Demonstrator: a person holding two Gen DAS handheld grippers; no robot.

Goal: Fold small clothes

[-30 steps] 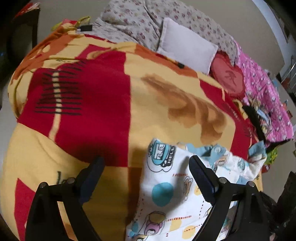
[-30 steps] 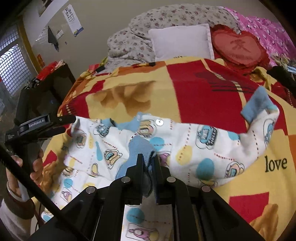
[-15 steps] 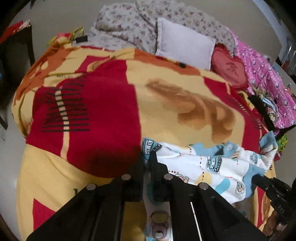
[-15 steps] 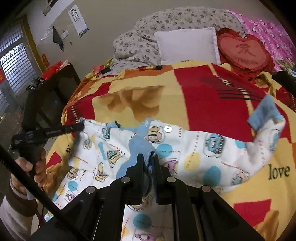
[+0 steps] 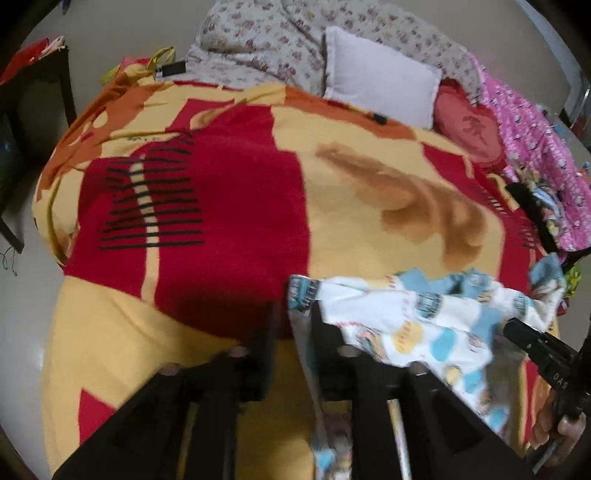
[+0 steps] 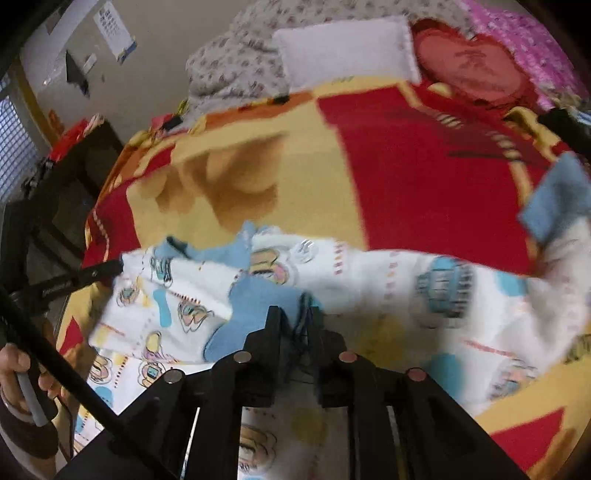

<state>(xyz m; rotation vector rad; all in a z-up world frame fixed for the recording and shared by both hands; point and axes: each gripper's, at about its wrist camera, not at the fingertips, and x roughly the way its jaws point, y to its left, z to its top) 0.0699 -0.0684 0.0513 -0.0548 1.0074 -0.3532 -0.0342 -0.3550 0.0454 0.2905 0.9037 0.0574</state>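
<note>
Whereas a second ago the left gripper (image 5: 293, 325) stood wide open over the blanket and half a second ago was pinched shut on the garment's edge, its jaws are now being opened, with the white hem of the baby garment (image 5: 417, 317) between them and no longer visibly pressed. The right gripper (image 6: 293, 325), clamped on the blue trim (image 6: 255, 306) in both earlier frames, is likewise being opened slightly; the blue fabric is seen between its fingers, though blur hides whether the pads are touching it. Compared with before, the garment is spread a little wider and lies lower on the bed.

Ahead of both grippers a fleece blanket (image 5: 229, 206) in red, yellow and orange blocks with a brown bear figure is spread over the bed. Beyond it, at the far end, a floral quilt (image 5: 266, 40), a white pillow (image 5: 380, 88) and a red heart-shaped cushion (image 6: 469, 62) are piled, with a pink patterned cover (image 5: 532, 122) to the right of the left gripper. A dark side table (image 6: 74, 162) and a barred window (image 6: 14, 147) are seen to the left of the right gripper, and a paper sheet (image 6: 114, 29) is pinned to the beige wall.

A character is embossed on the cushion, but it cannot be read clearly. Faint lettering on the opposite gripper's finger is seen in each view and is too blurred to read.
</note>
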